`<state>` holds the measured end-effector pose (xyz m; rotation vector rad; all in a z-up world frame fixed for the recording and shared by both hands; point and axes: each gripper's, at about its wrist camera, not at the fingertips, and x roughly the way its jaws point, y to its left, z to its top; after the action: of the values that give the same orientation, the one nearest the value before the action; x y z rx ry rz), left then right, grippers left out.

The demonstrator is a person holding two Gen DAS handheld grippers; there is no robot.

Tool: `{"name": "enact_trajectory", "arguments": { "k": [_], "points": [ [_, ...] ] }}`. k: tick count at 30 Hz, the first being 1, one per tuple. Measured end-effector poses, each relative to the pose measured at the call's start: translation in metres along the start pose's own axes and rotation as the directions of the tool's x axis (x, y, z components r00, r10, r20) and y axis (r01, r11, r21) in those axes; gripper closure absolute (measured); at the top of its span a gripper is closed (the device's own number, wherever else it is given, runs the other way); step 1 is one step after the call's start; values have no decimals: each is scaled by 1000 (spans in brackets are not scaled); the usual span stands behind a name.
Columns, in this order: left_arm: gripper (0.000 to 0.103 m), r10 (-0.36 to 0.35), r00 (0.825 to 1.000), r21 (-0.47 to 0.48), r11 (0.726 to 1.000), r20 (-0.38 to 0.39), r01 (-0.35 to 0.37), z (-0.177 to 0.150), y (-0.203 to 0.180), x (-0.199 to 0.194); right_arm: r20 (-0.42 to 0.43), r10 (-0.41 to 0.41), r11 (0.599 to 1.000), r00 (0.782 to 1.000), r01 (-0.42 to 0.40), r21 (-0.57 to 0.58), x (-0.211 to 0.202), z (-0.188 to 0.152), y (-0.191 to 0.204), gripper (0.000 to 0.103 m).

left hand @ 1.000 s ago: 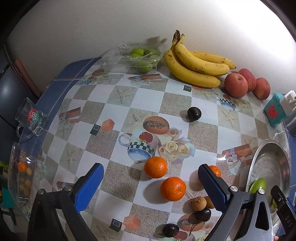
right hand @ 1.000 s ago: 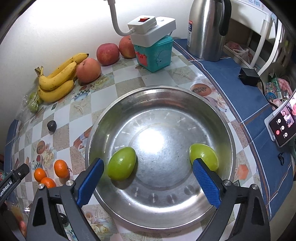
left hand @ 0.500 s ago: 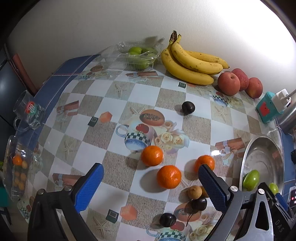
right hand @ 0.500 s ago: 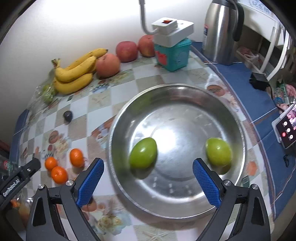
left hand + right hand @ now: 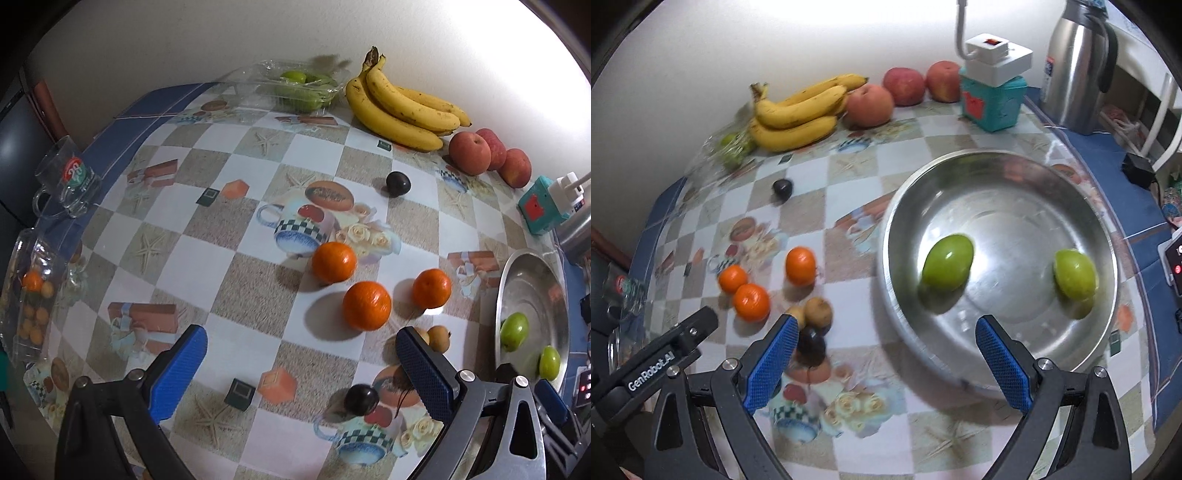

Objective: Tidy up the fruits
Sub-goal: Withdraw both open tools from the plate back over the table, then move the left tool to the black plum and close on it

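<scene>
1. Steel bowl (image 5: 997,166) sits on the right side of the tabletop (image 5: 229,258). Two green fruits lie inside it, well apart: one left of centre (image 5: 947,267), one near the right wall (image 5: 1075,278). Judged as the only fruits sorted so far.
2. On the tabletop outside the bowl: three oranges (image 5: 366,305) in a loose cluster, small brown fruits (image 5: 818,312) and a dark one (image 5: 810,345) just beside them, and another dark fruit (image 5: 398,183) alone farther back.
3. Against the wall: bananas (image 5: 402,107), three apples (image 5: 469,153), and a clear plastic tray (image 5: 295,88) holding more green fruits.
4. Left gripper (image 5: 301,369): jaws wide apart, empty, above the tabletop near the oranges.
5. Right gripper (image 5: 886,363): jaws wide apart, empty, at the bowl's near rim.
6. Judgement: early stage; most fruit remains loose.
</scene>
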<state>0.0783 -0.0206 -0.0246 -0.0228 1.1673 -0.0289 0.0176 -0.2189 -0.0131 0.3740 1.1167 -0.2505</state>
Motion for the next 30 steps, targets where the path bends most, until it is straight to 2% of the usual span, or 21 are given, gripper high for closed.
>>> {"name": "enact_trajectory", "arguments": {
  "k": [10,19,23,27,29,30],
  "points": [
    [0,15,1000,-2,1000,-16,-15,-19,9,0,-32,11,1000,999,-12,-27,-1,-25,12,6],
    [0,-7,997,5,1000,-78,7,-27,5,13,-53,12,1000,999,-12,11,1,-32,4,6],
    [0,-41,992,-10,999,-120,40,-28,3,22,-65,17,999,998,-15,28,3,-31,-1,6],
    [3,-47,989,9,999,-143,48,-29,-4,28,-67,18,998,998,-14,55,4,-28,-6,6],
    [11,-50,988,24,998,-149,54,-29,-9,29,-70,19,998,997,-14,65,5,-28,-9,6],
    [11,-50,987,32,998,-153,56,-29,-12,30,-72,21,997,997,-16,69,5,-27,-10,6]
  ]
}}
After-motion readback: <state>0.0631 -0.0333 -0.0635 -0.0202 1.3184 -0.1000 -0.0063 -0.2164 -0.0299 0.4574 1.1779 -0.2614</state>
